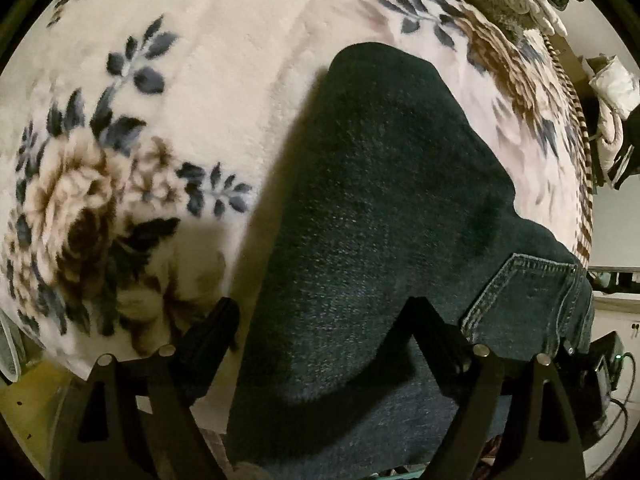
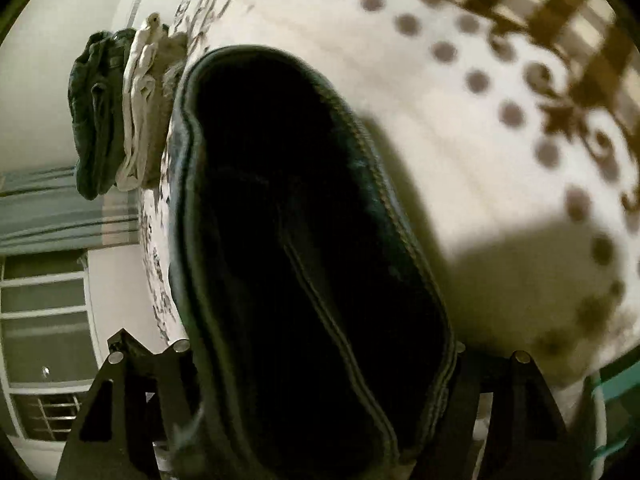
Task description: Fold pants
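The dark denim pants point(image 1: 384, 200) are laid on a bed covered by a floral blanket point(image 1: 224, 40), already doubled into a thick strip. In the left wrist view the left tongs point(image 1: 324, 320) are spread wide, with the near edge of the cloth lying between the fingers and no pinch seen. In the right wrist view the right tongs point(image 2: 320, 344) are set astride a seamed band of the pants point(image 2: 304, 220); whether the pads are pressed on it cannot be told, since the cloth hides them.

The step in hand is judged to be taking hold of the near end for another fold. It would be done well if both layers were caught together at matching points on either edge, and lifted evenly so the strip is not skewed.

The long axis is run away from the tongs, toward a stack of folded clothes point(image 2: 116, 112) at the far side. A stitched back pocket point(image 1: 528, 300) is shown near the right edge.
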Motion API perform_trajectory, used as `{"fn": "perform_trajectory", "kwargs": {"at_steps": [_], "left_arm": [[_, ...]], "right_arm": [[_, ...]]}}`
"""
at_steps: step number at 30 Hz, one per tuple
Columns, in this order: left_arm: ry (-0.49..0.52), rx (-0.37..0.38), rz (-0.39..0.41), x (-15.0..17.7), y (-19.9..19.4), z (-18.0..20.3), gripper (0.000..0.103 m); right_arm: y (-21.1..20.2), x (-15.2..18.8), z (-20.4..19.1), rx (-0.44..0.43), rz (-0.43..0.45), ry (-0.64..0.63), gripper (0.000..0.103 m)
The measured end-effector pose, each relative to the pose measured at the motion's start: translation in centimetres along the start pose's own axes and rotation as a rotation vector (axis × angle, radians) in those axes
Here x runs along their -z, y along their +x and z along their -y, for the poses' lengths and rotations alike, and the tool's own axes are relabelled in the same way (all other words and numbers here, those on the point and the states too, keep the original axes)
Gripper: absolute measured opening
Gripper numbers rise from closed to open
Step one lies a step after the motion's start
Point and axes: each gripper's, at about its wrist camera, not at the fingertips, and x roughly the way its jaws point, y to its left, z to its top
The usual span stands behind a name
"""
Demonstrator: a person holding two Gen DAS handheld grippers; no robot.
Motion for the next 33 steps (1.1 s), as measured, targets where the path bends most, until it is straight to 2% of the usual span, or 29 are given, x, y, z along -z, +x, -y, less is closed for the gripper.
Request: {"fn": "perform_trajectory", "kwargs": {"at_steps": [2, 4, 5, 6, 7, 9, 11, 13, 14, 15, 17, 19, 22, 24, 27, 33], "left_arm": [[-0.001, 0.001, 0.000, 0.1, 0.3, 0.0, 0.087], [0.003, 0.002, -0.001, 0.2, 0.4, 0.1, 0.087], [0.005, 0.002, -0.001, -0.1, 0.3, 0.2, 0.088], [0.007, 0.004, -0.001, -0.1, 0.3, 0.2, 0.090], [0.008, 0.008, -0.003, -0.1, 0.4, 0.2, 0.091], [0.006, 0.018, -0.003, -0.3, 0.6, 0.2, 0.093], [-0.003, 0.021, 0.002, -0.8, 1.0, 0.6, 0.095], [-0.003, 0.035, 0.009, -1.0, 1.1, 0.6, 0.092], [0.007, 0.043, 0.015, -0.9, 1.0, 0.5, 0.076], [0.012, 0.059, 0.037, -0.9, 0.4, 0.8, 0.068], [0.016, 0.056, 0.053, -1.0, -0.3, 1.2, 0.042], [0.001, 0.093, 0.066, -0.9, -1.5, 1.3, 0.027], [0.041, 0.078, 0.088, -0.6, -3.2, 2.5, 0.021], [0.067, 0.055, 0.101, -0.7, -4.5, 3.6, 0.020], [0.084, 0.055, 0.115, -1.1, -6.3, 4.2, 0.020], [0.146, 0.043, 0.159, -2.4, -11.8, 7.0, 0.020]], "right_arm": [[-1.0, -0.2, -0.5, -0.028, 0.035, -0.012, 0.055], [-0.7, -0.1, -0.8, -0.013, 0.030, -0.044, 0.055], [-0.4, -0.1, -0.5, -0.016, 0.022, -0.043, 0.059], [0.0, -0.3, 0.2, -0.029, 0.011, -0.015, 0.068], [0.4, -0.5, 1.1, -0.056, -0.002, 0.031, 0.070], [1.1, -0.9, 1.1, -0.090, -0.007, 0.040, 0.079], [1.8, -1.2, 0.1, -0.051, -0.021, 0.002, 0.080], [2.3, -1.1, -0.6, -0.017, -0.010, -0.010, 0.075], [2.3, -1.0, -0.8, 0.002, -0.001, -0.020, 0.065], [2.2, -0.8, -1.0, 0.013, 0.004, -0.030, 0.058], [1.5, -0.3, -1.6, 0.026, 0.022, -0.048, 0.049], [0.9, -0.3, -2.5, 0.039, 0.031, -0.065, 0.044], [0.0, 0.4, -3.8, 0.057, 0.039, -0.099, 0.038], [-0.5, 0.3, -4.6, 0.060, 0.039, -0.110, 0.037], [-3.3, 1.1, -4.4, 0.043, 0.043, -0.119, 0.036], [-8.2, 1.0, -8.5, 0.007, 0.059, -0.161, 0.036]]}}
